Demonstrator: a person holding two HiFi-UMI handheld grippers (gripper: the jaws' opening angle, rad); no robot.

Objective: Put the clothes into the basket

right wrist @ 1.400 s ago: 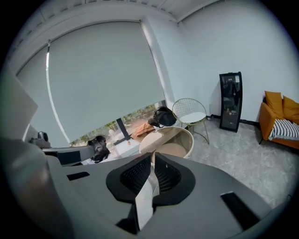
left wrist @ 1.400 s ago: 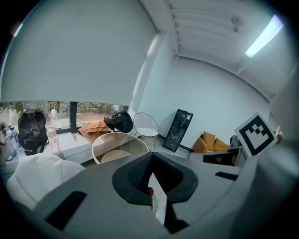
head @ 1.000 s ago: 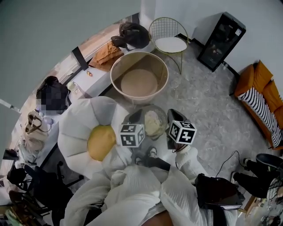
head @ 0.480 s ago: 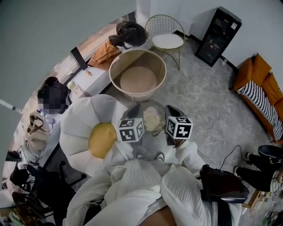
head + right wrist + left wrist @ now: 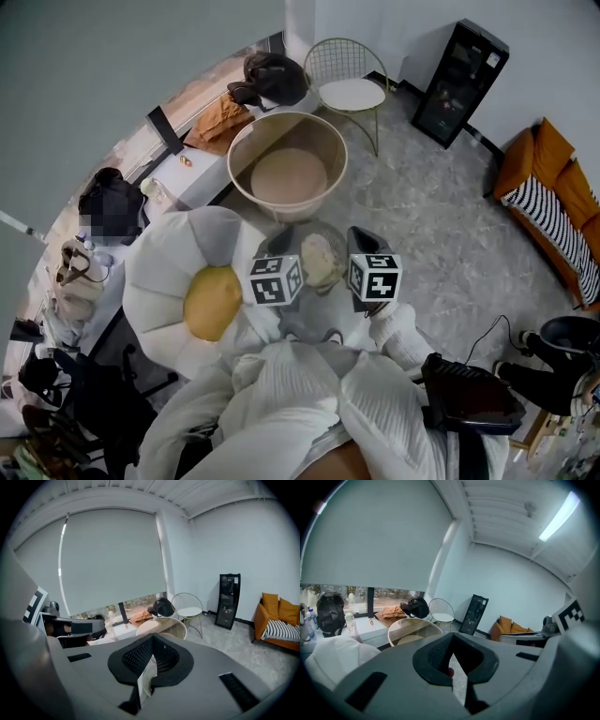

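The wide round tan basket (image 5: 287, 169) stands on the floor ahead of me, with nothing in it; it also shows as the basket (image 5: 412, 632) past my left jaws. A cream cloth (image 5: 319, 259) lies bunched on a small round glass table (image 5: 339, 246) between my two grippers. My left gripper (image 5: 284, 237) sits just left of the cloth, its jaws together with only floor showing through the gap (image 5: 452, 640). My right gripper (image 5: 356, 234) is just right of the cloth, and a pale strip of the cream cloth (image 5: 146, 677) is pinched in its shut jaws (image 5: 153, 640).
A white flower-shaped cushion (image 5: 178, 258) with a yellow centre fills the left. An orange garment (image 5: 220, 117) and a dark bag (image 5: 272, 75) lie on the window ledge behind the basket. A wire chair (image 5: 352, 89), a black cabinet (image 5: 459, 80) and an orange sofa (image 5: 553, 187) stand to the right.
Both grippers have edged a little towards the basket, the left one rising slightly. The cream cloth stays between them.
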